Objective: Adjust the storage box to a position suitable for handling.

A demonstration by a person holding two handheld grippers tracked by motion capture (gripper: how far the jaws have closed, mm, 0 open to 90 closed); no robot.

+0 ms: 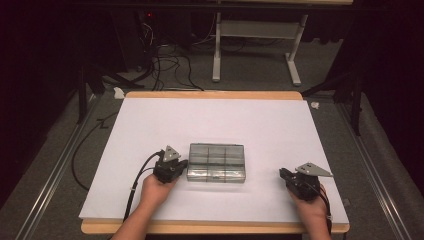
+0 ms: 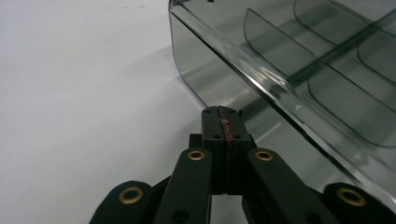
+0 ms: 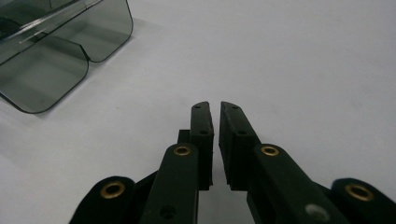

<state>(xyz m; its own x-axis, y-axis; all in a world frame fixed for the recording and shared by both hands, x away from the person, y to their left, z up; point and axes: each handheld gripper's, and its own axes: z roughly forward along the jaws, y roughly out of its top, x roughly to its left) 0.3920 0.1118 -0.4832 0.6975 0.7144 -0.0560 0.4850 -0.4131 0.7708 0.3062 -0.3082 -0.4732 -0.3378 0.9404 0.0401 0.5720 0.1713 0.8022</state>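
Compartment box (image 1: 216,163): clear, smoke-grey plastic, low and rectangular with rounded corners, lying flat a little below the middle of the white table sheet (image 1: 215,120). From the high view, dividers split it into a grid of cells, three across in two rows. Up close in the left gripper view the box (image 2: 299,70) shows thin see-through walls, curved inner partitions and a raised lip running along its long edge; the cells seen there look bare. In the right gripper view one end of the box (image 3: 51,56) shows two rounded tinted panels with a paler strip between them.

Left gripper (image 1: 170,167): at the box's left end, near its front corner; touching or just short, cannot tell. Its jaws are pressed together with nothing between them, tips (image 2: 222,116) beside the lower wall of the box.

Right gripper (image 1: 299,183): well apart from the box, off to its right near the sheet's front edge. Jaws almost closed, a narrow slit between them (image 3: 215,122), gripping nothing, over bare sheet.
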